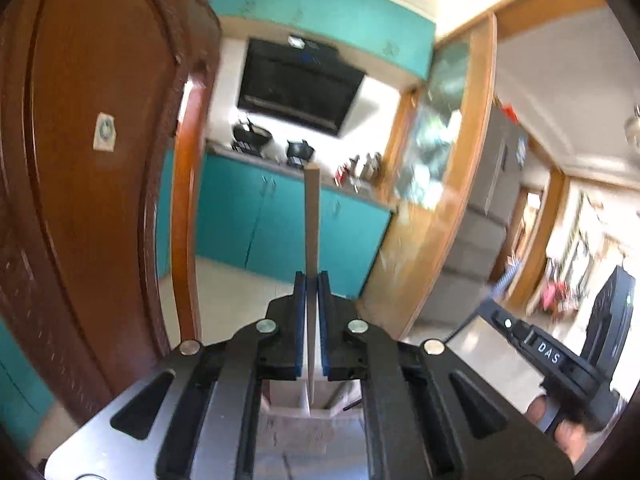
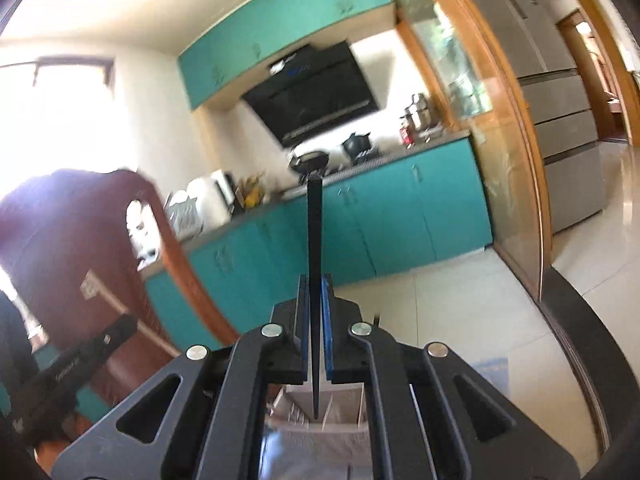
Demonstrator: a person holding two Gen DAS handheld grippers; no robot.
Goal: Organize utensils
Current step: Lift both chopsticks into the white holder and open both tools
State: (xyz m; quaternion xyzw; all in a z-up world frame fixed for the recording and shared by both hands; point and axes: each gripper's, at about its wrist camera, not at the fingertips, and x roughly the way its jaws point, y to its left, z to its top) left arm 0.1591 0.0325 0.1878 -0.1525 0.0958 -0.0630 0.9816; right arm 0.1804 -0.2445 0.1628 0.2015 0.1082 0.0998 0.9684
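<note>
My left gripper (image 1: pixel 313 280) is shut on a pale beige chopstick (image 1: pixel 311 216) that stands upright between the blue pads, its lower end over a white divided utensil holder (image 1: pixel 298 408) seen below the jaws. My right gripper (image 2: pixel 316 282) is shut on a black chopstick (image 2: pixel 315 240), also upright, its tip down over a white divided holder (image 2: pixel 344 408). The right gripper's body also shows in the left wrist view (image 1: pixel 552 360), to the right of my left gripper.
A dark wooden chair back (image 1: pixel 92 160) rises close on the left. Teal kitchen cabinets (image 2: pixel 400 208), a stove with pans (image 2: pixel 356 146) and a black range hood (image 1: pixel 300 84) lie ahead. A grey fridge (image 2: pixel 560 92) stands at right behind a glass partition (image 2: pixel 480 120).
</note>
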